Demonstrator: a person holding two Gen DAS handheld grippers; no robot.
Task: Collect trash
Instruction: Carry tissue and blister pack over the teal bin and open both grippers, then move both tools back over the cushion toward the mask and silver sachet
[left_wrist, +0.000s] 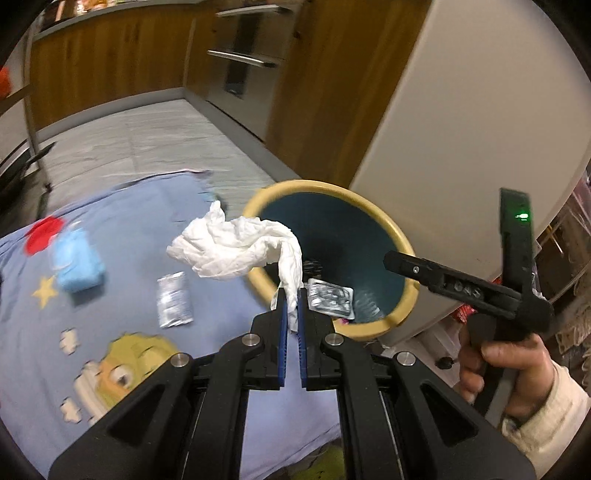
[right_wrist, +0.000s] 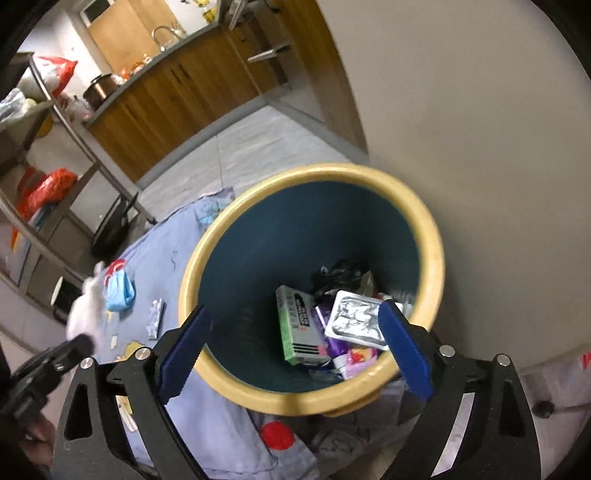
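White tissue (left_wrist: 236, 245), light and limp, is clamped by left tongs (left_wrist: 292, 310) at its tail, bin (left_wrist: 402, 236) at 1 o'clock; right tongs (right_wrist: 295, 332) held apart

White tissue (left_wrist: 236, 247), yellow-rimmed teal bin (right_wrist: 428, 236), seemingly cartoon-printed blue cloth (left_wrist: 147, 229)

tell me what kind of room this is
Most likely a home kitchen. Wooden cabinets run under a grey counter with a sink faucet, and a steel oven front sits in the cabinetry. On the floor, a yellow-rimmed trash bin stands beside a cartoon-print blue cloth.
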